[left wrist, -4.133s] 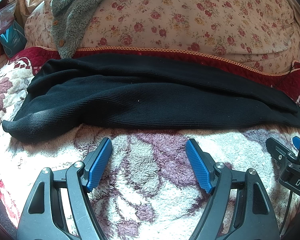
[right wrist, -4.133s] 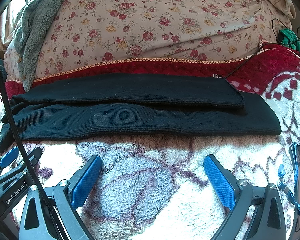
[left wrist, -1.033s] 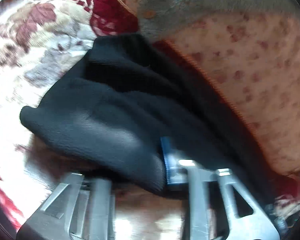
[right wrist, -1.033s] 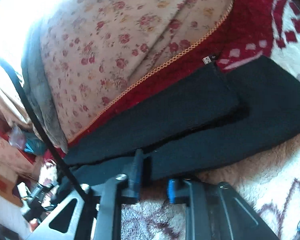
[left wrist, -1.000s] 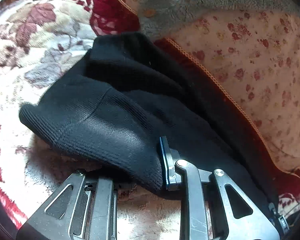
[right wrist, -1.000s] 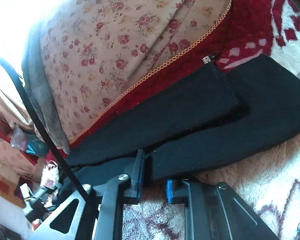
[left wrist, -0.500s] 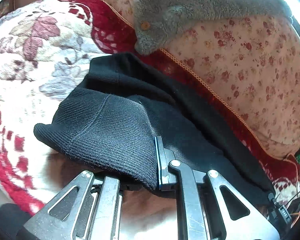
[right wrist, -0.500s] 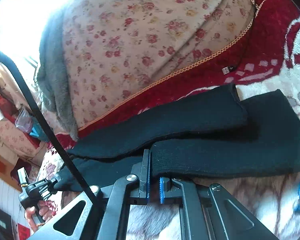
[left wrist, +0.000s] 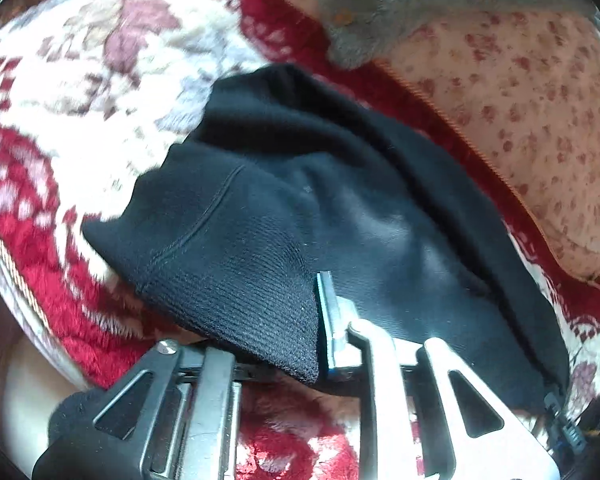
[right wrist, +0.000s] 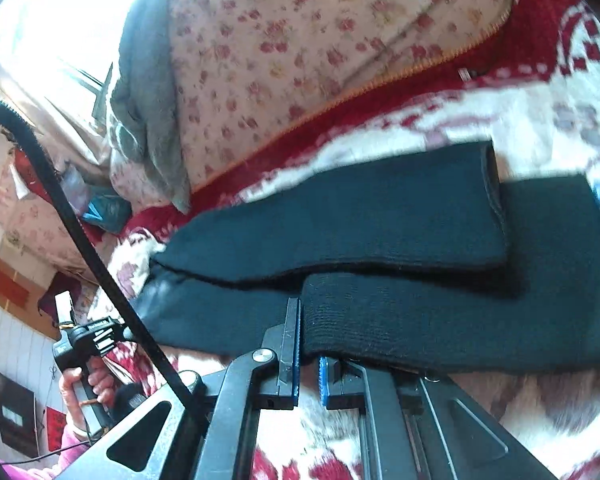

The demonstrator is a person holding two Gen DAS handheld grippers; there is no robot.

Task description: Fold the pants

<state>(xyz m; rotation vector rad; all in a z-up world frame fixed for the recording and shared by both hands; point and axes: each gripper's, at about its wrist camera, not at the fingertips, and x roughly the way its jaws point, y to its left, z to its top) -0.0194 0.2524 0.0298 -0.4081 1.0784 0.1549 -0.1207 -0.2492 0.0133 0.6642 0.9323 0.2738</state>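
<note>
The black knit pants [left wrist: 284, 216] lie lengthwise on a plush red-and-white flowered blanket [left wrist: 80, 92] spread over a bed, with a rose-print quilt [right wrist: 300, 40] heaped along the far side and a grey fleece garment [right wrist: 148, 92] draped over its end. Between the far edge of the pants and the quilt's orange-piped border runs a band of bare blanket; on the near side the blanket's red edge drops away just beneath the left tongs [left wrist: 316, 320], so little room is left there. The left tongs pinch the ribbed waist end of the pants, which drapes over the left finger; the jaws have just been opening a little with the cloth between them. The right tongs [right wrist: 308, 364] are clamped on the near edge of the lower trouser leg. The two legs lie one over the other, the upper cuff stopping short of the lower one. In the right wrist view a hand [right wrist: 84, 384] grips the handle of the left tongs.
</note>
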